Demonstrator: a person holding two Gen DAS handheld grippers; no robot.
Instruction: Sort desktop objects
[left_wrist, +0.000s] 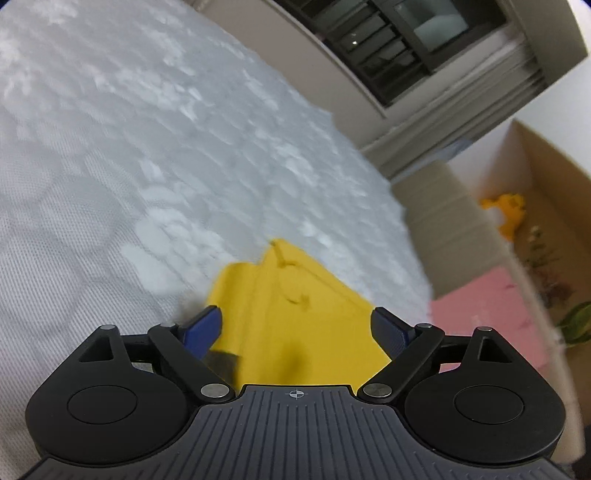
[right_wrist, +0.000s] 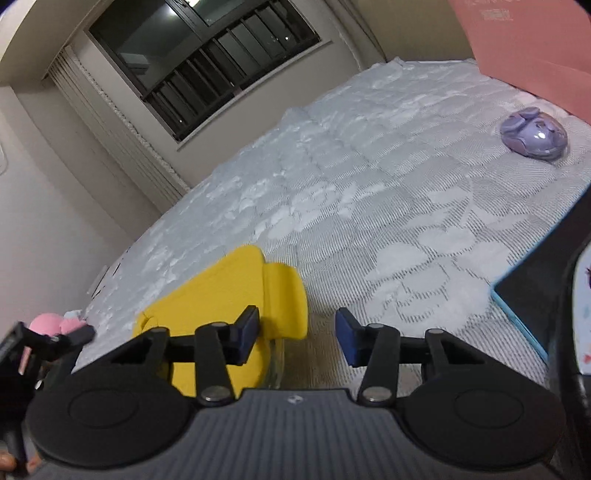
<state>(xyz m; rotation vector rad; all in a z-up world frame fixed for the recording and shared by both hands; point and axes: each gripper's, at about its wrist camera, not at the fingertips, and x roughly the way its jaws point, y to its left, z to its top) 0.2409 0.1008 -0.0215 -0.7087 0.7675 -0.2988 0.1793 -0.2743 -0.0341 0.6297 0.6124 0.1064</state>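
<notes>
A yellow case (left_wrist: 291, 317) lies on the white patterned bedcover (left_wrist: 147, 166). My left gripper (left_wrist: 297, 326) stands wide open around the case's near end, its blue pads (left_wrist: 207, 326) beside the edges and not pressing. In the right wrist view the same yellow case (right_wrist: 221, 295) lies left of centre. My right gripper (right_wrist: 297, 334) is open just right of it. Its left finger (right_wrist: 247, 332) overlaps the case, and only bedcover (right_wrist: 369, 184) shows between its pads.
A purple mouse (right_wrist: 533, 134) sits far right on the bed, below a pink box (right_wrist: 517, 44). A dark tablet with a blue edge (right_wrist: 524, 295) lies at the right. A pink plush (right_wrist: 48, 325) is at the left. Beside the bed stands a cardboard box (left_wrist: 546, 177) holding a yellow toy (left_wrist: 506, 210).
</notes>
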